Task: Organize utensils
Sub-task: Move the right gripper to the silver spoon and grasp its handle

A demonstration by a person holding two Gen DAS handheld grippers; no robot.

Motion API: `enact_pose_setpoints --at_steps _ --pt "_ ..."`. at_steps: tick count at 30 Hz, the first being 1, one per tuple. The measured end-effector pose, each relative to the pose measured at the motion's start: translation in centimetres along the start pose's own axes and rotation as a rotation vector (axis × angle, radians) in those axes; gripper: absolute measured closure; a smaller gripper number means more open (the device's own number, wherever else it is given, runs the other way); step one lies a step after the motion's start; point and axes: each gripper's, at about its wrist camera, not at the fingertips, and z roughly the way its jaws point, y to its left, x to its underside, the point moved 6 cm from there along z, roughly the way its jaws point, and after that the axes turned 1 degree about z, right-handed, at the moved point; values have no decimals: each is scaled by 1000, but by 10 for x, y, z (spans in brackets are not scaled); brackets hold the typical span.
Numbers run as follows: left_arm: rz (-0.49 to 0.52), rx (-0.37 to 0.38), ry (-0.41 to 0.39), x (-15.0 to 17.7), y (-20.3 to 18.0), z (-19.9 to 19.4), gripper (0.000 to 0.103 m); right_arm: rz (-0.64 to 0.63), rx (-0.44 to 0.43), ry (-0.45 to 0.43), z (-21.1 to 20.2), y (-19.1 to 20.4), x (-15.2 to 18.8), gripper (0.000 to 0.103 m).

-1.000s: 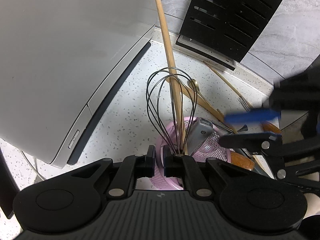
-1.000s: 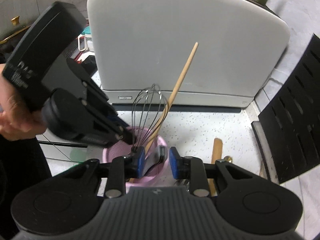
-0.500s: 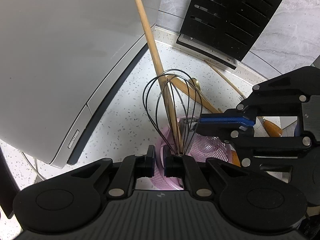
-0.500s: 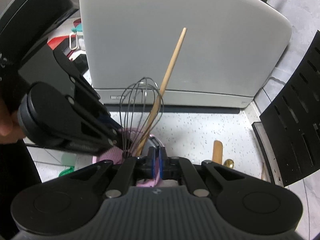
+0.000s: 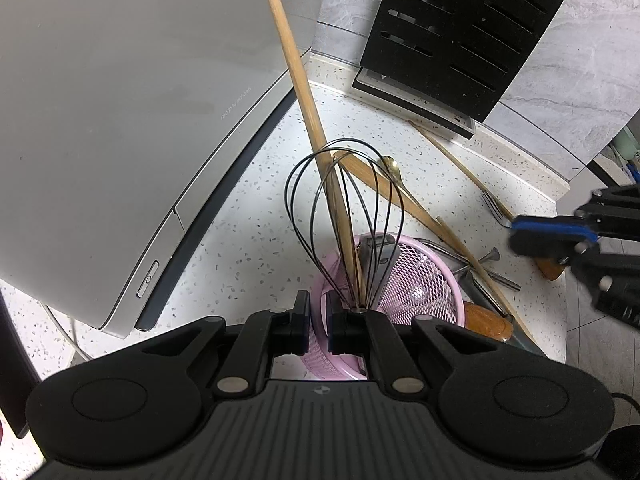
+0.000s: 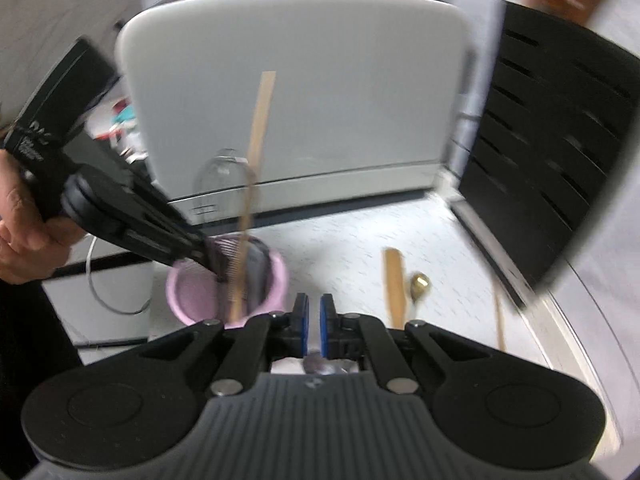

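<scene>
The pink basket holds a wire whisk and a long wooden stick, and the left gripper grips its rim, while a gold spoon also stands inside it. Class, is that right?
Not quite. The gold spoon lies on the counter beside the pink basket, as the right wrist view shows. The whisk and wooden stick do stand in it, with the left gripper on its rim.

Left gripper [image 5: 318, 322] angled steeply down, jaws pinched on a pink rim; right gripper [image 6: 313, 322] closed, empty.

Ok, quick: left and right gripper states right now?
Left gripper: closed on the pink basket rim.
Right gripper: closed, nothing held.
</scene>
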Motion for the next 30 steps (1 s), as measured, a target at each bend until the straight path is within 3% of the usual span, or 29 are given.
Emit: enact_pose_setpoints --at_steps 6,13,18,26,30 --pt "2 2 0 0 0 0 95 107 96 -18 -18 -46 24 100" --pt "9 -2 -2 0 -1 0 95 199 127 -27 -25 -68 63 100" --pt "10 -7 -3 0 -3 0 95 187 109 55 0 -62 89 100" --pt "12 -8 -5 1 -2 0 95 141 35 61 18 -32 80 100" --pt "12 -6 -5 1 -2 0 95 44 85 62 27 -17 74 100"
